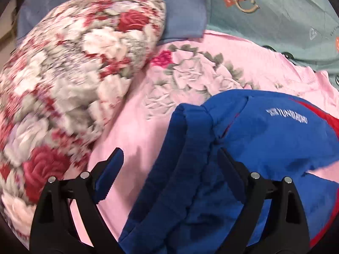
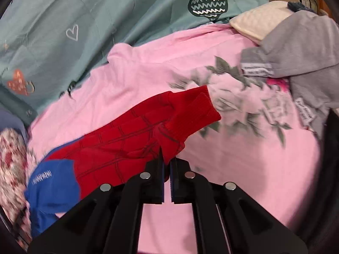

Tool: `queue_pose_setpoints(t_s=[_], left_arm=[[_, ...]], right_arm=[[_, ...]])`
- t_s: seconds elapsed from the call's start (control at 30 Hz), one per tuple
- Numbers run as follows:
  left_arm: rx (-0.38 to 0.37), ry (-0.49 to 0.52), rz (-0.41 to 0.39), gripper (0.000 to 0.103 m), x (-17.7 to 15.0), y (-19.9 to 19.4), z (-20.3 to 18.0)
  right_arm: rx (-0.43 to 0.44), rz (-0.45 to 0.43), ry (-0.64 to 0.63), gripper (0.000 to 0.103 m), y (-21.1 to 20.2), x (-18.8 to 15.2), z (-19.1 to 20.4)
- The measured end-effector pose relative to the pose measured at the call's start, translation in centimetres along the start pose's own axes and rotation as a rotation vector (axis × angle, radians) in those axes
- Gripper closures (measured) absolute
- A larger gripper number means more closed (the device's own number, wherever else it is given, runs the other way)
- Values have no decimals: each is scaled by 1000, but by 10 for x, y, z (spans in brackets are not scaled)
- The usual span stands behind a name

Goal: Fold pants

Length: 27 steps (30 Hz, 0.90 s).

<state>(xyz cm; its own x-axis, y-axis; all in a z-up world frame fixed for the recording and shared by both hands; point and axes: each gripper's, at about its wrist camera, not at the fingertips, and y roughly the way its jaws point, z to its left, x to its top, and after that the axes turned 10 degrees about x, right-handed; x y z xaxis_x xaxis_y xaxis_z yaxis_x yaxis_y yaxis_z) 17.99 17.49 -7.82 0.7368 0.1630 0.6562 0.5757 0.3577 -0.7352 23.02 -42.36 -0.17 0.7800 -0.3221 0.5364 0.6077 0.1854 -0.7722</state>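
The pants (image 1: pixel 264 139) are blue at the top, with white lettering, and lie crumpled on a pink bed sheet (image 1: pixel 144 127). Their ribbed waistband (image 1: pixel 190 148) runs up between the fingers of my left gripper (image 1: pixel 169 154). That gripper stands wide open, one finger over the bare sheet and the other against the blue cloth. In the right wrist view the red, web-patterned leg (image 2: pixel 131 144) stretches toward its cuff (image 2: pixel 201 108). My right gripper (image 2: pixel 167 157) is shut on a fold of red cloth near that cuff. The blue top of the pants (image 2: pixel 53 184) shows at lower left.
A bulky rose-print quilt (image 1: pixel 63 74) lies left of the pants, with a blue pillow (image 1: pixel 182 17) behind it. A teal duvet with heart prints (image 2: pixel 84 31) covers the far side. Grey garments (image 2: pixel 307 53) and a cream pillow (image 2: pixel 260 19) sit at the right.
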Motion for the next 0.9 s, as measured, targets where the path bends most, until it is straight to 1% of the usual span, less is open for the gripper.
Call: queue_pose_setpoints(t_s=[0.03, 0.07, 0.1, 0.13, 0.17, 0.2, 0.23, 0.3, 0.33, 0.37, 0.4, 0.47, 0.5, 0.53, 0.57, 0.6, 0.63, 0.67, 0.7, 0.73, 0.77, 0.8, 0.83, 0.87, 0.9], left_arm=[[-9, 13, 11, 12, 1, 2, -4], [-22, 29, 31, 12, 5, 9, -9], [-18, 37, 48, 12, 7, 13, -13], [-14, 39, 58, 12, 10, 17, -14], [-20, 39, 59, 12, 13, 17, -15], [-23, 41, 54, 12, 17, 17, -15], [-18, 41, 49, 12, 19, 16, -14], [-9, 38, 39, 12, 29, 18, -12], [-7, 46, 41, 12, 33, 20, -13], [-2, 62, 49, 12, 36, 23, -16], [-2, 75, 55, 12, 38, 26, -18], [-13, 107, 70, 14, 40, 33, -24], [-14, 114, 78, 20, 40, 36, -26], [-19, 124, 89, 34, 40, 40, -29], [-37, 142, 104, 44, 41, 45, -33], [-49, 152, 112, 62, 41, 47, -37], [-56, 169, 111, 68, 42, 48, -42], [-24, 204, 87, 70, 43, 46, -49], [-8, 224, 64, 77, 45, 44, -52], [1, 225, 48, 84, 46, 42, -52], [23, 215, 19, 89, 50, 39, -50], [67, 210, -3, 97, 53, 38, -48], [100, 202, -22, 96, 56, 39, -45], [101, 187, -16, 96, 58, 43, -41], [90, 182, 16, 96, 58, 50, -41]], right_arm=[[-32, 44, -30, 63, 7, -5, -6], [-104, 89, -63, 39, 19, -12, -12], [-182, 115, -95, 39, 27, -19, -17], [-237, 128, -129, 39, 27, -22, -19], [-254, 90, -133, 39, 20, -22, -21], [-273, 24, -130, 39, 7, -20, -17], [-299, -75, -135, 39, -13, -17, -9], [-302, -202, -156, 38, -36, -13, 10], [-271, -232, -171, 38, -40, -11, 22], [-180, -212, -205, 38, -35, -9, 39], [-100, -166, -235, 38, -25, -8, 54], [-22, -94, -258, 38, 1, -12, 76], [4, -71, -260, 38, 11, -14, 82], [31, -52, -258, 38, 21, -18, 87], [52, -31, -252, 38, 33, -22, 91], [68, -16, -245, 38, 42, -25, 91], [95, 5, -237, 38, 49, -28, 92], [132, 43, -227, 38, 62, -31, 92], [149, 70, -218, 38, 69, -32, 94], [163, 97, -204, 38, 77, -35, 95], [172, 127, -185, 38, 82, -38, 95], [174, 127, -183, 38, 86, -38, 94], [168, 106, -203, 38, 85, -39, 95], [118, 80, -230, 38, 87, -35, 94], [54, 36, -239, 41, 89, -31, 88]])
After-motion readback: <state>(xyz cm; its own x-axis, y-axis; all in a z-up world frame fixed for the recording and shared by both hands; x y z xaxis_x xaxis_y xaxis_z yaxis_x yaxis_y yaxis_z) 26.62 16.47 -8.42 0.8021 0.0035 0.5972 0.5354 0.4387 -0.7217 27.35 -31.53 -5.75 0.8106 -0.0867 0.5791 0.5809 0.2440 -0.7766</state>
